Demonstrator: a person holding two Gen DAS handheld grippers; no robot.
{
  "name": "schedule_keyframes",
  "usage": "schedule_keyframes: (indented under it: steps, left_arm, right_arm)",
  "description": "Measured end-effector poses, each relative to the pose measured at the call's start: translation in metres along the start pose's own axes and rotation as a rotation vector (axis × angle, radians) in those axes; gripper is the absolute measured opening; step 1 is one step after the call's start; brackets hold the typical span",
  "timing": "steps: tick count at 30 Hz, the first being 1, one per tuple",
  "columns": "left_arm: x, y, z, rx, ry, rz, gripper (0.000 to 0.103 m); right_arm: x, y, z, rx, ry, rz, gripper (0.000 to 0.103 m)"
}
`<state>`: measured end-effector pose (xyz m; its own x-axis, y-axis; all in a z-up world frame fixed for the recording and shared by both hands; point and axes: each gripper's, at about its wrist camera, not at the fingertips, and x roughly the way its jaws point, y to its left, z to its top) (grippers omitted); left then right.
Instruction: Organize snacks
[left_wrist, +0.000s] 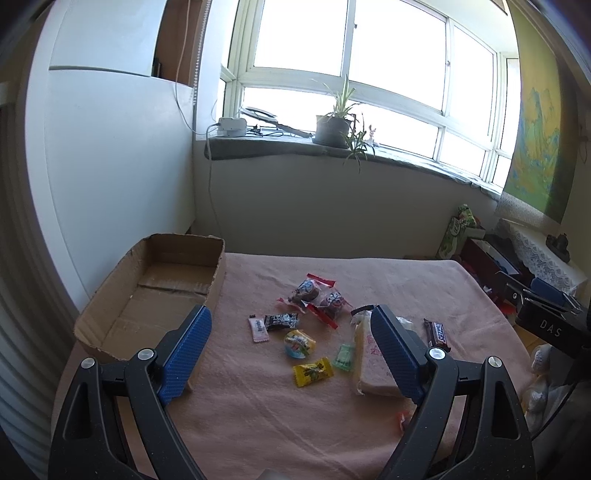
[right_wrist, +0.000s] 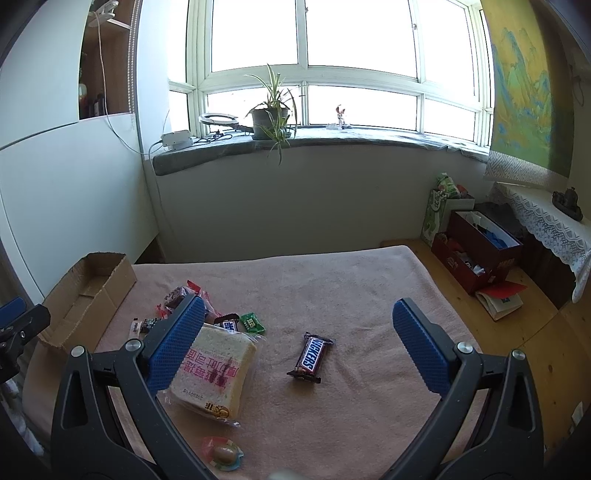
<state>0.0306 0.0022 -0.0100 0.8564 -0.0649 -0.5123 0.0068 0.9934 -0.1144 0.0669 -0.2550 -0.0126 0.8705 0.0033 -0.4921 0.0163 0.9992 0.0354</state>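
Several wrapped snacks lie on a pink cloth (left_wrist: 258, 406): two red-ended cakes (left_wrist: 317, 295), a black candy (left_wrist: 281, 320), a white candy (left_wrist: 257, 329), a yellow candy (left_wrist: 312, 371), a green candy (left_wrist: 342, 356), a bagged bread slice (right_wrist: 216, 373) and a Snickers bar (right_wrist: 310, 357). An empty cardboard box (left_wrist: 155, 291) stands at the left. My left gripper (left_wrist: 291, 332) is open above the small candies. My right gripper (right_wrist: 299, 317) is open above the Snickers bar; its left finger overlaps the bread.
A round jelly cup (right_wrist: 221, 452) lies near the front edge. Red boxes (right_wrist: 476, 254) and a green bag (right_wrist: 437, 210) stand on the floor at the right. A windowsill with a potted plant (right_wrist: 271, 114) runs behind. The other gripper (left_wrist: 546, 306) shows at the right.
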Motion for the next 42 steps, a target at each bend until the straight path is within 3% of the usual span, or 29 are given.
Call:
schedule_keyframes:
  steps: [13, 29, 37, 42]
  left_arm:
    - [0.023, -0.006, -0.008, -0.007, 0.072, -0.060, 0.088]
    - [0.065, -0.025, -0.029, -0.044, 0.231, -0.226, 0.087]
    - [0.087, -0.033, -0.043, -0.101, 0.329, -0.343, 0.069]
    - [0.102, -0.034, -0.051, -0.160, 0.380, -0.413, 0.049]
  right_arm:
    - [0.018, -0.001, -0.010, -0.001, 0.061, 0.018, 0.103]
    - [0.069, -0.029, -0.045, 0.125, 0.247, 0.169, 0.103]
    - [0.094, -0.026, -0.062, 0.211, 0.349, 0.327, 0.093]
    - [0.108, -0.015, -0.073, 0.235, 0.417, 0.419, 0.073]
